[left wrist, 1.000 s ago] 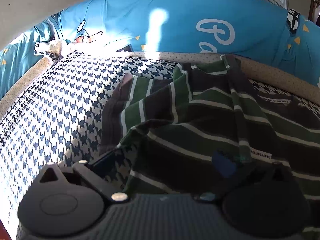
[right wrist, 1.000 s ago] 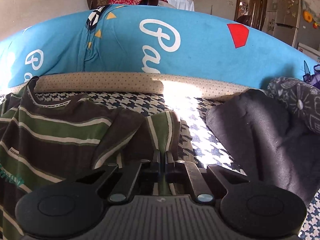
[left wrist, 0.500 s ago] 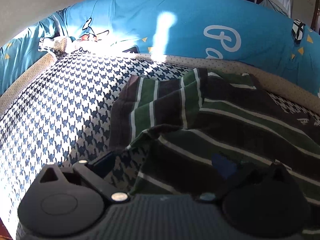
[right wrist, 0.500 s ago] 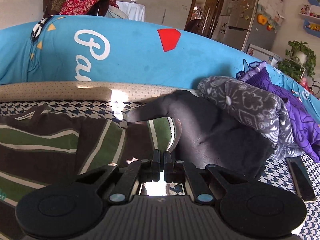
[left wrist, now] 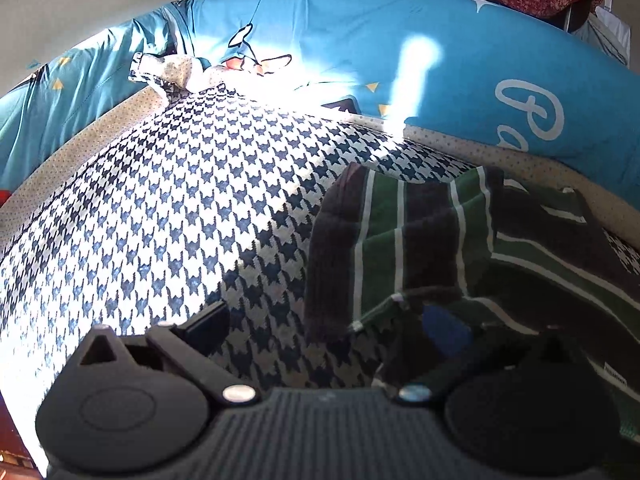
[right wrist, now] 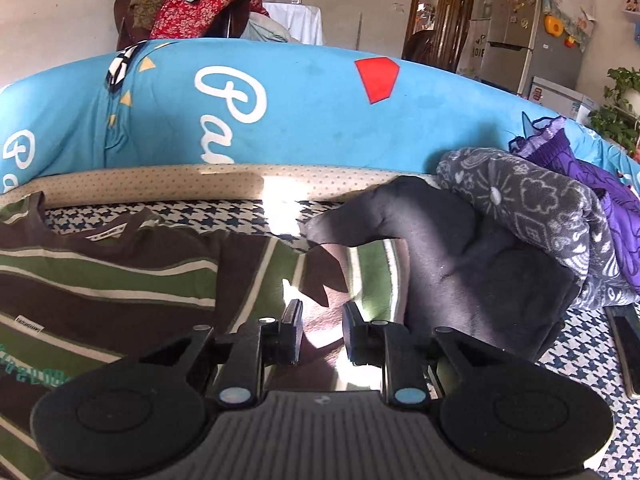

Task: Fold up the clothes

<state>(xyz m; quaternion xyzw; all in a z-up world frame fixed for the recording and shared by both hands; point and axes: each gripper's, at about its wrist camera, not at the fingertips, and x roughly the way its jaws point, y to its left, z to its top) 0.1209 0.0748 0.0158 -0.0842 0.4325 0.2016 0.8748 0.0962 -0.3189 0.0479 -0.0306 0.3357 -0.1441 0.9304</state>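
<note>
A shirt striped green, brown and white (left wrist: 440, 232) lies on the houndstooth cover (left wrist: 160, 220). Its left sleeve is folded in over the body. My left gripper (left wrist: 324, 328) is open wide at the shirt's near left edge; the left finger (left wrist: 208, 320) rests over bare cover, and the blue-padded right finger (left wrist: 444, 328) sits against the cloth's hem. In the right wrist view the shirt (right wrist: 120, 280) spreads to the left. My right gripper (right wrist: 324, 332) stands open just above the right sleeve, with nothing between its fingers.
A black garment (right wrist: 460, 272), a grey patterned blanket (right wrist: 532, 208) and purple cloth (right wrist: 568, 160) are heaped right of the sleeve. A dark flat device (right wrist: 628, 344) lies at the far right. A blue cushion wall (right wrist: 300, 112) runs along the back.
My right gripper, shut on the sleeve before, has opened and let it drop flat. The left gripper stayed open while its view swung left, showing more bare cover.
</note>
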